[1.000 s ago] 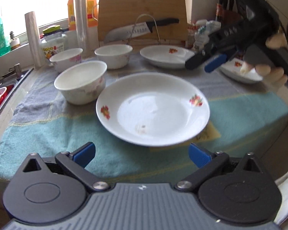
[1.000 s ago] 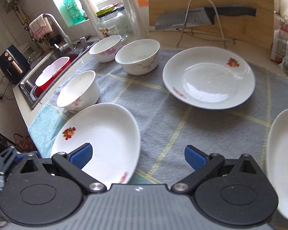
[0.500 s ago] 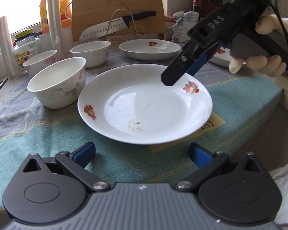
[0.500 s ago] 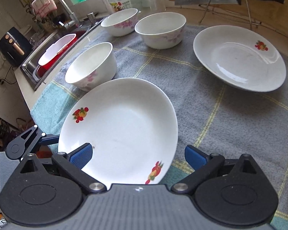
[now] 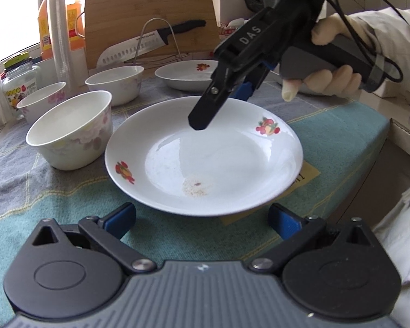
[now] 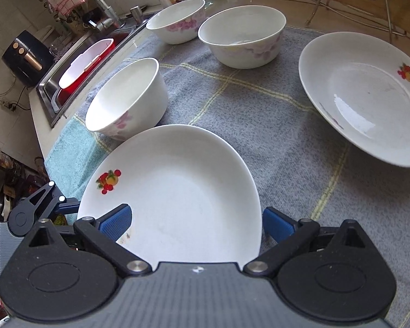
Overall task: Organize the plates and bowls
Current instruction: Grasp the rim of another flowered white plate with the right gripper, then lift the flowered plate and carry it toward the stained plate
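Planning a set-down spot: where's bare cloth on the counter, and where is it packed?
Free: grey cloth between the near plate, the far plate and the middle bowl; also the teal strip before the left tongs. Crowded: three bowls along the sink side, the nearest bowl close beside the near plate.

The left gripper [image 5: 202,217] is held low and level, its jaws spread wide. The right gripper [image 6: 196,222] is angled downward with jaws likewise parted, and is gripped by a gloved right hand [image 5: 325,79].
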The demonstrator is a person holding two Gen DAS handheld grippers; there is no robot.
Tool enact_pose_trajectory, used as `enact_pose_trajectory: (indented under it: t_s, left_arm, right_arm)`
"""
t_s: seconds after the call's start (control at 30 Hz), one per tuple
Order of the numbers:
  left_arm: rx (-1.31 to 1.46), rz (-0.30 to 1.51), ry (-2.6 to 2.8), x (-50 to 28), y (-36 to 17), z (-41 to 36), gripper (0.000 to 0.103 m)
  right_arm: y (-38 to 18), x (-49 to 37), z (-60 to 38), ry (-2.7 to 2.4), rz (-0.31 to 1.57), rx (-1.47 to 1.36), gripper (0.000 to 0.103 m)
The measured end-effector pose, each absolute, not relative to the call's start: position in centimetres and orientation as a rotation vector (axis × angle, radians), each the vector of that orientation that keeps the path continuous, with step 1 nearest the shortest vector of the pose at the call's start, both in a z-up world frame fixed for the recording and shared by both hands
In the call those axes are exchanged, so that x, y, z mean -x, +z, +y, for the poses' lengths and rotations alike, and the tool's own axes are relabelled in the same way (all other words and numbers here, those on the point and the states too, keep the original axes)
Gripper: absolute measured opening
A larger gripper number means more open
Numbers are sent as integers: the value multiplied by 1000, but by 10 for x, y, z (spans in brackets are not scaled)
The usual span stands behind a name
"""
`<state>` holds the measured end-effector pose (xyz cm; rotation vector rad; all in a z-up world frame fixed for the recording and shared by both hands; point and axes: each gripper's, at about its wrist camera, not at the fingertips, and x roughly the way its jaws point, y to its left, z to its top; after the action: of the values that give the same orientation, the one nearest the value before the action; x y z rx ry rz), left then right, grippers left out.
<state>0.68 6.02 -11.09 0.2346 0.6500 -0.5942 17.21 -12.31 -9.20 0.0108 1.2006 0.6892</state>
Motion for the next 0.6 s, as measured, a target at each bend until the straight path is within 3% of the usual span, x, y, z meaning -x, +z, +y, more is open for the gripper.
enact_pose_trajectory:
  t_s: [0.6]
  left_arm:
    - [-224, 645, -711, -16, -110, 71, 102]
  right_arm:
    - [-93, -187, -121, 759, 1249, -68, 103]
